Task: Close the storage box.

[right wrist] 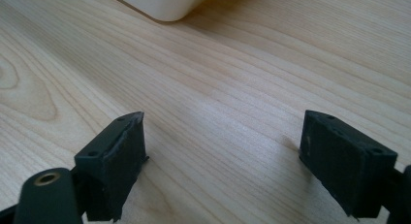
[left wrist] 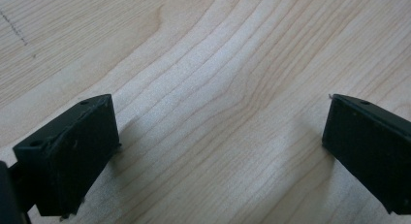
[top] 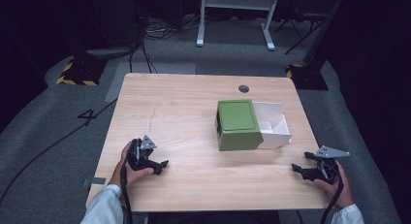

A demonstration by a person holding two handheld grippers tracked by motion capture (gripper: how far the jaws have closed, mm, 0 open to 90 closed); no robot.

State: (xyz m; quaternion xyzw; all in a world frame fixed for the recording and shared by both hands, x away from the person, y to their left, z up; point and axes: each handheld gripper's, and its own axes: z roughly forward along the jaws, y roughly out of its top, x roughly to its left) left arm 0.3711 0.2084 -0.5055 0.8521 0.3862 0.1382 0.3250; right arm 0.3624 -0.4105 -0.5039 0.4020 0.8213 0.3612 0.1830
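Since both claws, the left claw [top: 160,167] and right claw [top: 298,169], are spread wide and resting empty on the bench [top: 184,107], the green box [top: 237,124] with its white tray [top: 274,124] sitting mid-bench between them should probably be approached from both sides, steadied first.

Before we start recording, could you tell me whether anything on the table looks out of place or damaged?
Nothing stands out. The green box sits flat on the table, with a white tray sticking out of its right side. Both grippers, left and right, rest open near the front edge, holding nothing.
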